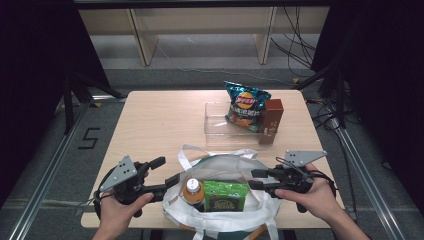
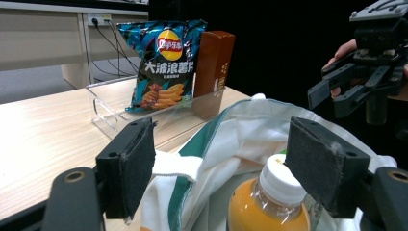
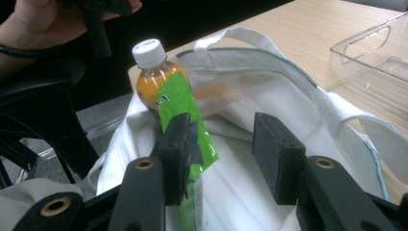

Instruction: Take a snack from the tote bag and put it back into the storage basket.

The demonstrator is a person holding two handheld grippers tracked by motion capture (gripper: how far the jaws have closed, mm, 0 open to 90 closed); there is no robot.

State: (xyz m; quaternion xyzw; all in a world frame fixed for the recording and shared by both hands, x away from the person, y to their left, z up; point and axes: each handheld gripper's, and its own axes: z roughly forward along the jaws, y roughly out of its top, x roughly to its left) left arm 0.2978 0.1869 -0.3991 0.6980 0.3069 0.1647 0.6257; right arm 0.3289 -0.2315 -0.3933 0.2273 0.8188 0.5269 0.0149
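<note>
I hold both grippers, left and right, with jaws apart at the white cloth tote bag's rim, ready to unpack the orange juice bottle.

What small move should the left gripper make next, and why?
Probably ease the left gripper forward and shut on the orange bottle: its open jaws already stand on either side of the white cap in the tote bag.
</note>
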